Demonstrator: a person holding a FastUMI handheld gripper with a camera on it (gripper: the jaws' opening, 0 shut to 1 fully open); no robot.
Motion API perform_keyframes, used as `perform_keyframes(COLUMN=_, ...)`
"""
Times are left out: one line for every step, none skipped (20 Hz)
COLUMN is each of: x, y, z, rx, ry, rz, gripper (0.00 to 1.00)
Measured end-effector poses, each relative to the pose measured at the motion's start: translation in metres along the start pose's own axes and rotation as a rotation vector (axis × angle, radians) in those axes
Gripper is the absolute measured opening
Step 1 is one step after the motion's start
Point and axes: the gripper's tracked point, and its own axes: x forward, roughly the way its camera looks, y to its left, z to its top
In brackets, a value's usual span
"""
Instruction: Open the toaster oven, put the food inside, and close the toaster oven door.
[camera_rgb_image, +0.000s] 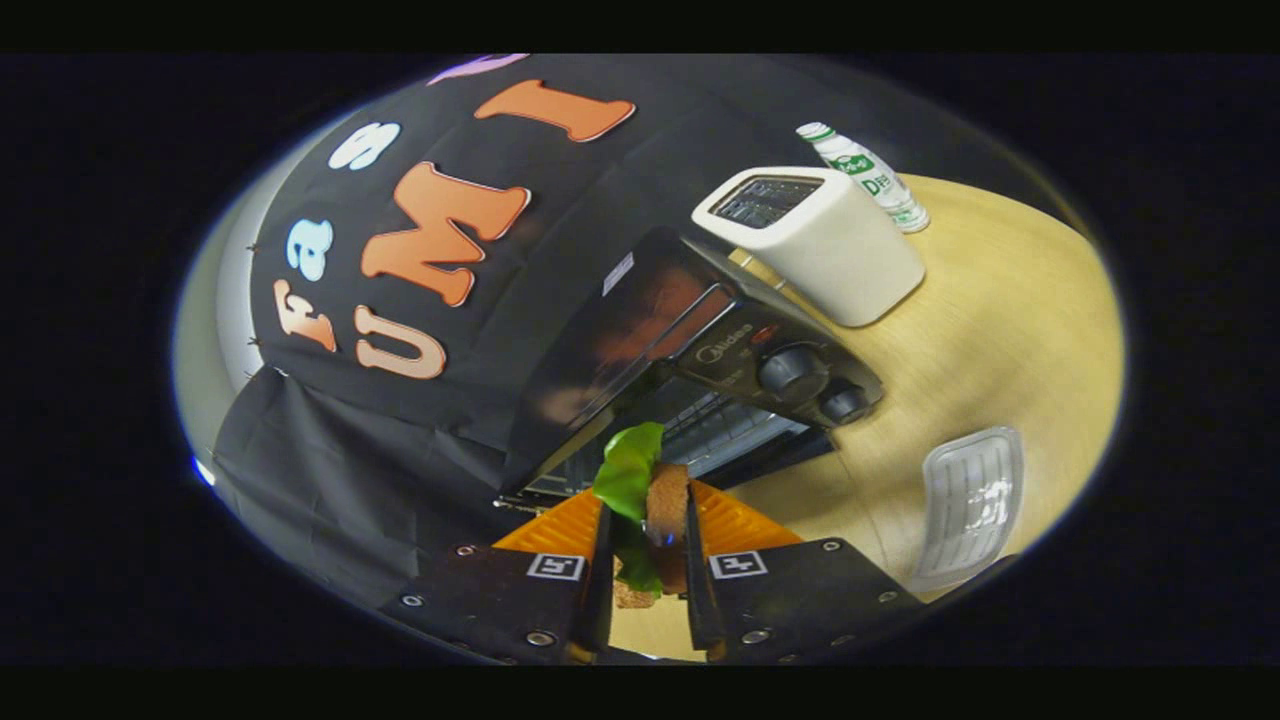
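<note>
You have the sandwich (655, 510), a brown bread slice with green lettuce sticking out, clamped edge-on between the two orange fingers (648, 535), and both pads press on it. The toaster oven (700, 370) lies just ahead of the fingers, toward 12 o'clock from the tips, with its door (590, 360) swung open and the wire rack (720, 430) showing in the mouth just beyond the lettuce. The step in hand looks like carrying the food in: I would line the sandwich up with the middle of the opening, keep it above the rack until it is well inside, then lower it flat before you let the fingers part. The open door stands close at about 11 o'clock of the fingers, and the control knobs (795, 372) sit at about 1 o'clock, so steer between them. The loose lettuce leaf may catch on the rack's front edge. Beyond the oven at 1 o'clock stand a white slot toaster (820, 250) and a small bottle (865, 175) on the wooden desk (1000, 330); a clear plastic tray (970, 500) lies at 3 o'clock, well clear of your path.
</note>
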Motion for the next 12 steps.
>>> perform_keyframes(x=0.009, y=0.003, z=0.0, rx=0.009, ry=-0.014, rz=0.007, gripper=0.31)
perform_keyframes(x=0.016, y=0.003, z=0.0, rx=0.017, ry=-0.025, rz=0.008, gripper=0.31)
perform_keyframes(x=0.024, y=0.002, z=-0.001, rx=0.026, ry=-0.032, rz=0.008, gripper=0.31)
perform_keyframes(x=0.032, y=0.002, z=-0.003, rx=0.04, ry=-0.039, rz=0.006, gripper=0.31)
perform_keyframes(x=0.039, y=0.002, z=-0.003, rx=0.062, ry=-0.05, rz=0.011, gripper=0.31)
perform_keyframes(x=0.044, y=0.004, z=-0.001, rx=0.092, ry=-0.066, rz=0.025, gripper=0.31)
perform_keyframes(x=0.049, y=0.007, z=0.003, rx=0.134, ry=-0.092, rz=0.051, gripper=0.31)
perform_keyframes(x=0.055, y=0.009, z=0.007, rx=0.175, ry=-0.121, rz=0.07, gripper=0.31)
perform_keyframes(x=0.064, y=0.006, z=0.007, rx=0.21, ry=-0.133, rz=0.062, gripper=0.31)
perform_keyframes(x=0.076, y=0.0, z=0.004, rx=0.23, ry=-0.141, rz=0.052, gripper=0.31)
perform_keyframes(x=0.082, y=-0.003, z=0.003, rx=0.245, ry=-0.153, rz=0.048, gripper=0.31)
perform_keyframes(x=0.084, y=-0.001, z=0.003, rx=0.254, ry=-0.169, rz=0.049, gripper=0.31)
